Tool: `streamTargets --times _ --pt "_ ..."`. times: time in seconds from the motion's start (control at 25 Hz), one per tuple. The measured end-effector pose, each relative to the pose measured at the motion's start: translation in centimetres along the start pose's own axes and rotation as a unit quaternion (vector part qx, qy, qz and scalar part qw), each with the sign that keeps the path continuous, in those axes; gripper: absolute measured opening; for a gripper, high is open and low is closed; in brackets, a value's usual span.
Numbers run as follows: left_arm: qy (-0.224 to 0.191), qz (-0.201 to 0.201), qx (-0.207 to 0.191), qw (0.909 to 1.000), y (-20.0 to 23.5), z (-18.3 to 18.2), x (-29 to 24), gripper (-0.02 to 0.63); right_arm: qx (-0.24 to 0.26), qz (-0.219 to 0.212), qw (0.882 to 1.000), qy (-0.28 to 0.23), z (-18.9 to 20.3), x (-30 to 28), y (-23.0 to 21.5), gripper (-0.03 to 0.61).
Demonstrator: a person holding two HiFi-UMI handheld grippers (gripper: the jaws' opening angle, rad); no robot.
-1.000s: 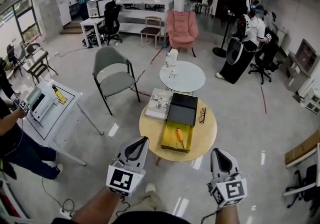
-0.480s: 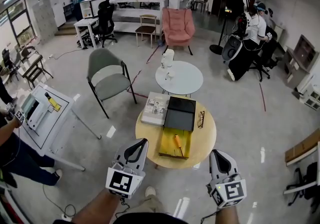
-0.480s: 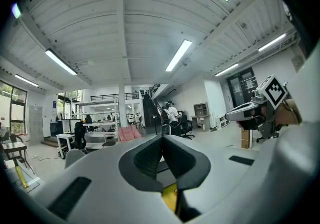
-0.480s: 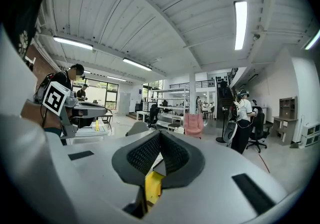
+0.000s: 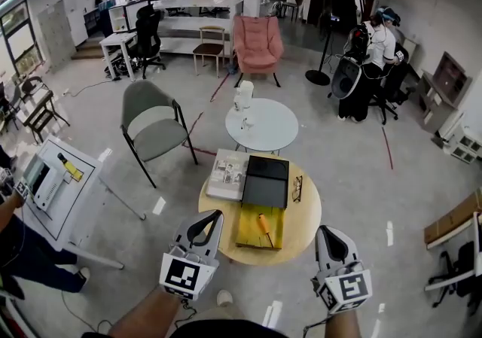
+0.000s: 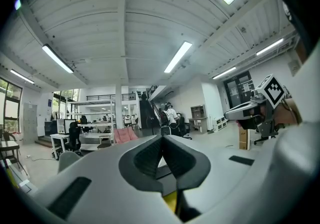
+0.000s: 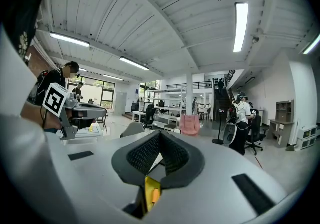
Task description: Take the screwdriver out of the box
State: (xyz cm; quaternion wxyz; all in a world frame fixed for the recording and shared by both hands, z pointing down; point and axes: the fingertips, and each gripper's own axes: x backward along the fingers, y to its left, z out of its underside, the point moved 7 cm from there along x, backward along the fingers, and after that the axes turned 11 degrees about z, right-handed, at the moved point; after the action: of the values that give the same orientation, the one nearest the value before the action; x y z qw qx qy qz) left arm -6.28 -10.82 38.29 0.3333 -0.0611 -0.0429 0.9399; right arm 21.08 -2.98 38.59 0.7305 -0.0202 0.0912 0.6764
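Walking forward has brought both tongs closer to the round wooden table (image 5: 305,217) than a second ago, though they are still short of its near rim. Your left tongs (image 5: 215,216) and right tongs (image 5: 330,235) each have their jaws pressed together with nothing between them. The screwdriver (image 5: 263,224) lies on the table in the yellow box (image 5: 247,231), which sits at the table's near edge with what looks like its black lid (image 5: 265,181) lying toward the table's middle. If you arrive with the jaws closed, you will likely shove the screwdriver or the box instead of gripping. A nudge could slide the box along the table or off that edge. If you pinch the thin shaft rather than the orange handle, it may roll free. Watch the glasses (image 5: 296,188) at the table's right side during a wide swing.
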Motion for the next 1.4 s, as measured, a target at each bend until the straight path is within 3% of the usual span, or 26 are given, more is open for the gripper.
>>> streamTargets --times 0.8,1.4 --pt "-0.020 0.024 0.017 0.9994 8.8 1.4 -3.0 0.012 0.017 0.025 1.000 -0.002 -2.7 -6.3 2.8 0.014" --pt "-0.004 0.046 0.016 0.9988 7.3 2.4 -7.5 0.012 0.012 0.025 1.000 0.007 -1.7 -8.3 0.0 0.014"
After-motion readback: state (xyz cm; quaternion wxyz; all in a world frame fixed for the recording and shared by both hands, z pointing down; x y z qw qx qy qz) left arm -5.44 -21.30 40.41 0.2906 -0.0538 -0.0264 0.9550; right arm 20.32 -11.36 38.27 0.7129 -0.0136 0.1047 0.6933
